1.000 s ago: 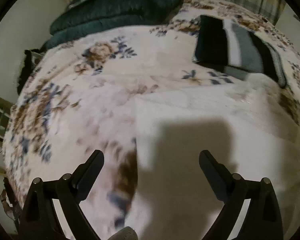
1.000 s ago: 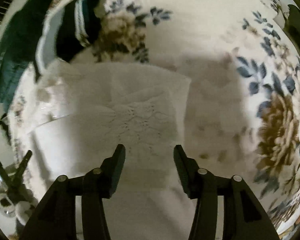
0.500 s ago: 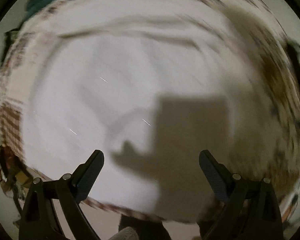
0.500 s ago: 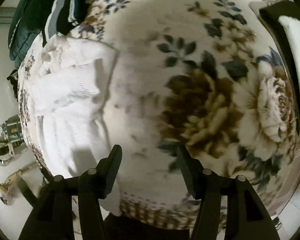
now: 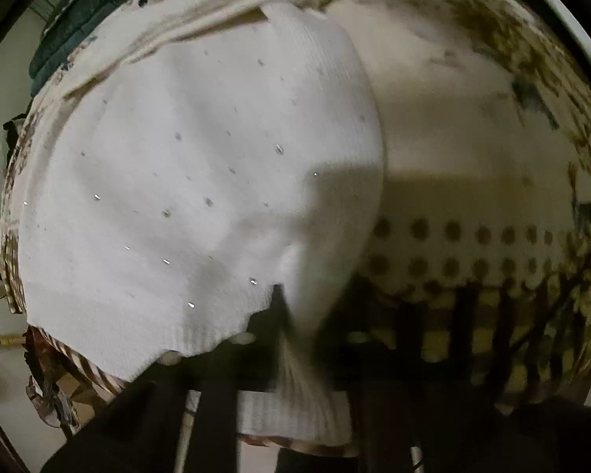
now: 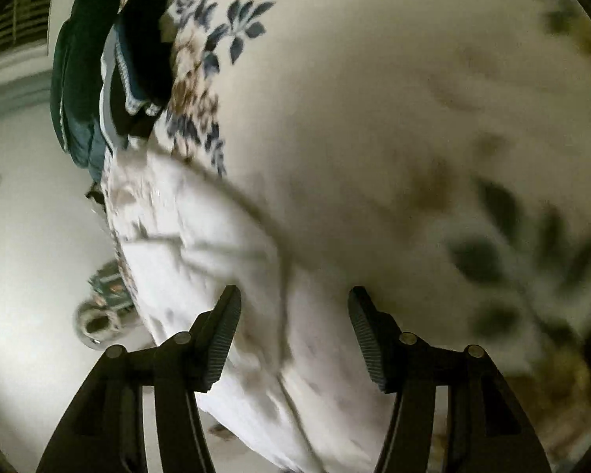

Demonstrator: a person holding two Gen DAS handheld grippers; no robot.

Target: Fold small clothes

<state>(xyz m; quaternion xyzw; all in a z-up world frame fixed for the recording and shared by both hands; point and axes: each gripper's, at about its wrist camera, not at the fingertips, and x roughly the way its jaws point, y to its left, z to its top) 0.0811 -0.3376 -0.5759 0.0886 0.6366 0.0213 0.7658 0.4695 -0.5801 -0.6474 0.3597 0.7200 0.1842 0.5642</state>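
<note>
Reading white knit garment (image 5: 201,181) as soft, light and limp; it lies on the bed (image 6: 374,98), ahead-left of right gripper (image 6: 294,325), whose jaws gape empty. Left jaws hidden, can't tell. We'd pinch the ribbed hem (image 5: 193,335), double-layer.

We are in a home bedroom: a bed spread with a floral blanket (image 6: 374,98) fills both views, dark teal pillows (image 6: 73,79) are heaped at its far end, and folded dark clothes (image 6: 138,59) lie on the blanket just beside those pillows.
</note>
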